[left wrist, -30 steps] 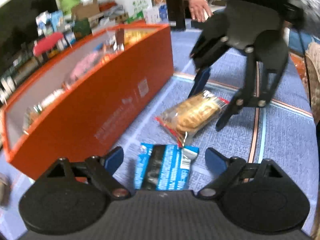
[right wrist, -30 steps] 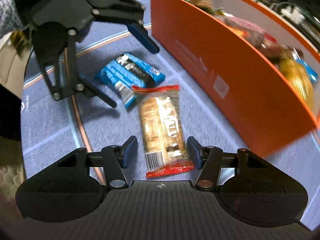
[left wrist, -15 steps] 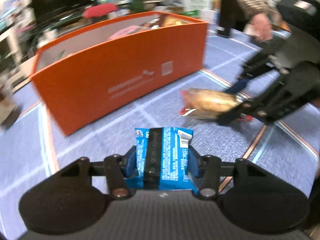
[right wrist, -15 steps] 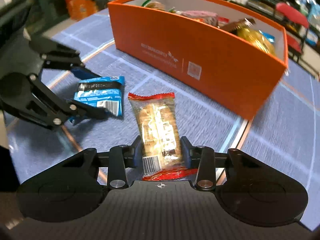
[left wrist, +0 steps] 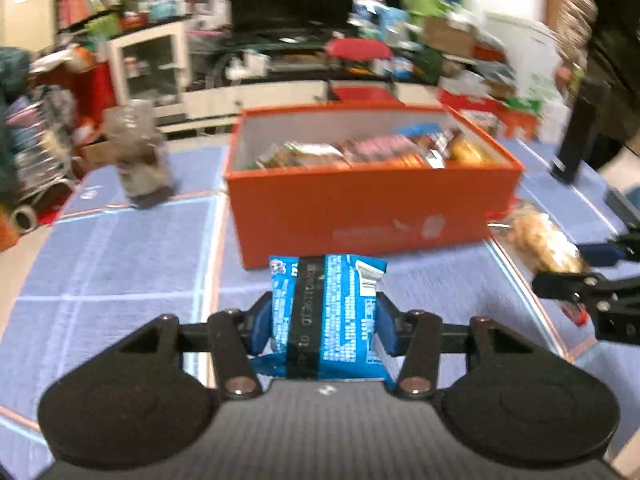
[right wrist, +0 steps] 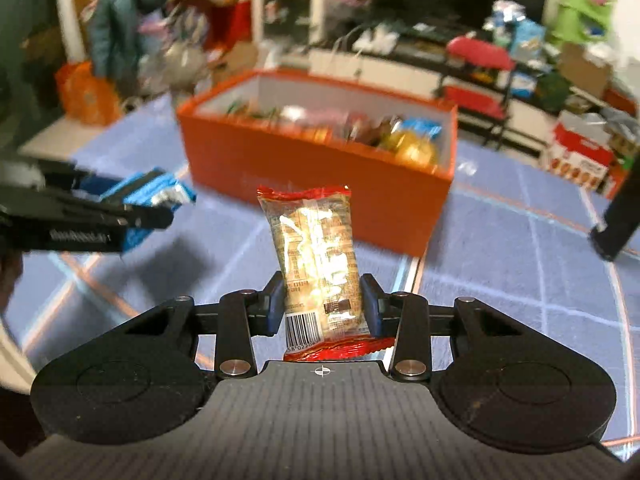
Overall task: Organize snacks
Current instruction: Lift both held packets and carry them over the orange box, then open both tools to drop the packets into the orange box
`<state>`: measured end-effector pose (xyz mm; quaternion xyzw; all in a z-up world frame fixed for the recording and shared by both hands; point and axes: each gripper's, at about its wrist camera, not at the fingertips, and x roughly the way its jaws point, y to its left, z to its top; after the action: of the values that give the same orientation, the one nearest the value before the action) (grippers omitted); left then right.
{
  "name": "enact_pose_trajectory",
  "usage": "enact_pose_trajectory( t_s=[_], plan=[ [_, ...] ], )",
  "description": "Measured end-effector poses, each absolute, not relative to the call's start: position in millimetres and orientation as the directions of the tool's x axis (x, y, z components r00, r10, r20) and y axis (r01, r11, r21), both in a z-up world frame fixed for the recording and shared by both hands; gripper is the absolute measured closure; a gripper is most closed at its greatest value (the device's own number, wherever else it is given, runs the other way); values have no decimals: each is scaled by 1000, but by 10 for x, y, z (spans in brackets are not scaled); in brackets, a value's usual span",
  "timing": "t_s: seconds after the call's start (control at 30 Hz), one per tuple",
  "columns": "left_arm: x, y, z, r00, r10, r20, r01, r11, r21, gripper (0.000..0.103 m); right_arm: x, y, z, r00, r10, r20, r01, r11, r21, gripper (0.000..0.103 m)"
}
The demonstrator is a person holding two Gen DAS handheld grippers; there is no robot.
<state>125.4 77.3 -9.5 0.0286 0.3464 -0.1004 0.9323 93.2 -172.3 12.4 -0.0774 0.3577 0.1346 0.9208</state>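
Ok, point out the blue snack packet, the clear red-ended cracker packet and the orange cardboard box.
Blue snack packet (left wrist: 340,312), left wrist view, printed front.
Clear red-ended cracker packet (right wrist: 316,260), right wrist view, middle.
Orange cardboard box (left wrist: 360,208), left wrist view, front wall.

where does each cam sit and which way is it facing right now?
Left wrist: sits behind the left tongs, shut on the blue packet, looking at the orange box; right tongs show at right.
Right wrist: behind the right tongs, shut on the red-edged biscuit pack, facing the same box; left tongs at left.
Shared: box, both snacks, blue mat.

Snacks (left wrist: 360,152) in box (left wrist: 372,208) on mat (left wrist: 120,260)
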Motion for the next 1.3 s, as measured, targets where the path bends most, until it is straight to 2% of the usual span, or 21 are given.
enact_pose_trajectory(
  t_s=[0.17, 0.6, 0.77, 1.07, 1.13, 1.17, 1.2, 1.3],
  plan=[
    [1322, 754, -24, 765, -133, -631, 137, 990, -44, 52, 966, -1587, 317, 761, 155, -630, -206, 979, -8, 81],
    [1613, 789, 293, 816, -94, -571, 116, 993, 1, 52, 1281, -1706, 711, 828, 148, -541, -151, 988, 38, 81],
    [2034, 660, 427, 814, -79, -576, 111, 994, 21, 52, 1732, -1595, 790, 824, 153, -545, -171, 985, 18, 81],
    [2862, 497, 369, 783, -1, -622, 33, 999, 41, 52, 2653, -1441, 664, 781, 96, -617, -144, 989, -29, 80],
    [2940, 501, 348, 787, 20, -617, 13, 999, 48, 47, 2801, -1426, 599, 763, 89, -640, -138, 990, -27, 65],
    [2961, 512, 348, 784, 22, -620, 8, 999, 46, 41, 2830, -1420, 591, 764, 86, -639, -136, 990, -28, 36],
    [2953, 533, 357, 787, 22, -616, 3, 999, 41, 30, 2826, -1412, 599, 773, 81, -630, -130, 991, -33, 18],
    [2862, 575, 437, 804, 44, -593, -13, 998, 56, 25, 2702, -1404, 684, 812, 65, -580, -120, 991, -56, 19]
  ],
)
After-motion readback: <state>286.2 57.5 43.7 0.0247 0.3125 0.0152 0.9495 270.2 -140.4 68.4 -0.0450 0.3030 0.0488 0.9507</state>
